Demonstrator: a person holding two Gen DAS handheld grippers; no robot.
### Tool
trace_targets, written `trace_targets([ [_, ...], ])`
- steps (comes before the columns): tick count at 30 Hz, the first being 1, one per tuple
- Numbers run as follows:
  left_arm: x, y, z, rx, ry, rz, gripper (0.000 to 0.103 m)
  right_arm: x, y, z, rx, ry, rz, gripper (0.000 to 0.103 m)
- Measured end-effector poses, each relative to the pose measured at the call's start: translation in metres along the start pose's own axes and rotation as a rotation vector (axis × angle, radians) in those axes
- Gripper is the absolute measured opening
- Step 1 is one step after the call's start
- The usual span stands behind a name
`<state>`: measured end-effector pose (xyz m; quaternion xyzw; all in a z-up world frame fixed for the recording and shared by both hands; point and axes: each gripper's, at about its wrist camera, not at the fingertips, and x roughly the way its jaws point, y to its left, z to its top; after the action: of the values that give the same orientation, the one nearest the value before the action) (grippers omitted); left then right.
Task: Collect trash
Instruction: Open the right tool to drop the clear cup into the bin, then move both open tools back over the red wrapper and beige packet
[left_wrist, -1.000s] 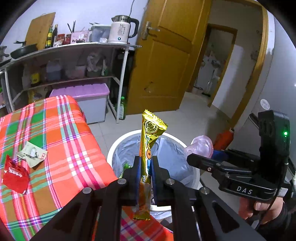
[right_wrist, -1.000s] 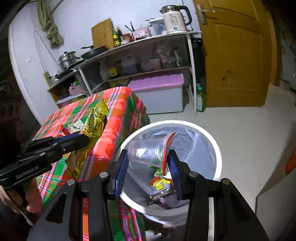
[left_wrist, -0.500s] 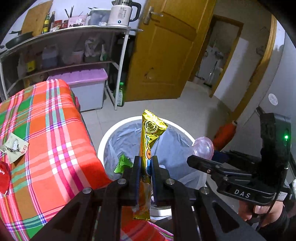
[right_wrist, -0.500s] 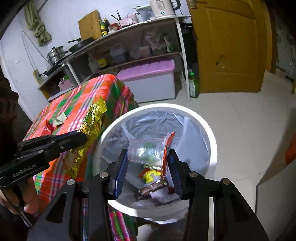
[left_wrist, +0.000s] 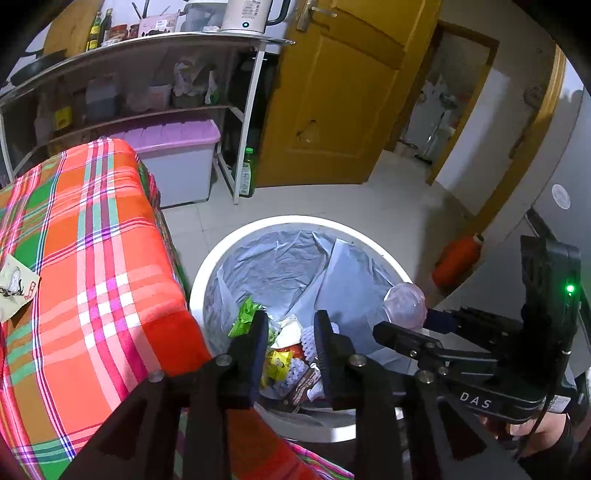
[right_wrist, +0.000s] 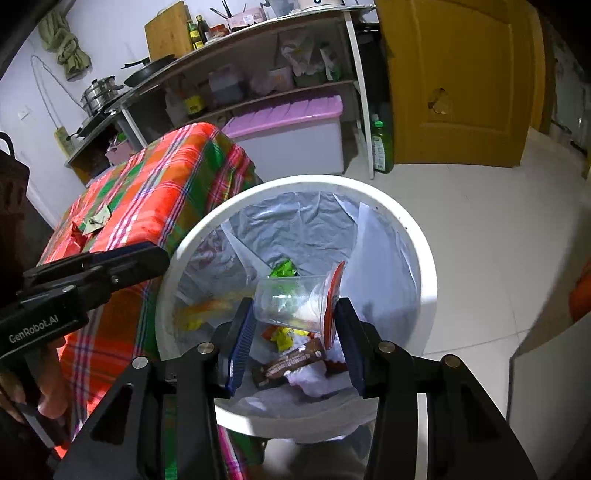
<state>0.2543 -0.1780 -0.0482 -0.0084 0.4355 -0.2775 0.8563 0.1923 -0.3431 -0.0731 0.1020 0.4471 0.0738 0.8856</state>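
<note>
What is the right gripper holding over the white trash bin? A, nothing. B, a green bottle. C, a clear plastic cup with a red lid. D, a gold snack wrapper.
C: the right gripper is clamped on a clear plastic cup, lying sideways between its pads, above the trash bin.

A lived-in home kitchen, cramped and busy.

Far across the room a metal shelf rack (right_wrist: 258, 66) carries an electric kettle (left_wrist: 243, 16), sauce bottles (right_wrist: 195, 33), a cutting board (right_wrist: 168, 35), a frying pan (right_wrist: 147, 70) and stacked pots (right_wrist: 98, 94); a lilac-lidded storage bin (right_wrist: 291, 136) sits under it. To the right, a yellow wooden door (left_wrist: 332, 96); near left, a plaid-covered table (left_wrist: 85, 251); on the pale tiled floor, a lined white waste bin (right_wrist: 417, 251).
</note>
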Motion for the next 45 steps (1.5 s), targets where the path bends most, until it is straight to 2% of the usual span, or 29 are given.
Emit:
trace_targets([
  [12, -0.02, 0.0, -0.003, -0.009, -0.033, -0.001, 0.025, -0.013, 0.002, 0.001, 0.002, -0.041, -0.018, 0.046],
  [16, -0.028, -0.001, -0.005, -0.012, -0.044, -0.001, 0.026, -0.02, 0.005, 0.0, 0.001, -0.056, -0.014, 0.051],
  [26, -0.05, -0.003, -0.011, -0.009, -0.077, -0.002, 0.026, -0.042, 0.011, -0.002, -0.02, -0.089, -0.019, 0.052],
  [45, -0.134, -0.019, -0.045, 0.026, -0.192, 0.025, 0.027, -0.112, 0.065, -0.018, -0.112, -0.197, 0.032, 0.052],
])
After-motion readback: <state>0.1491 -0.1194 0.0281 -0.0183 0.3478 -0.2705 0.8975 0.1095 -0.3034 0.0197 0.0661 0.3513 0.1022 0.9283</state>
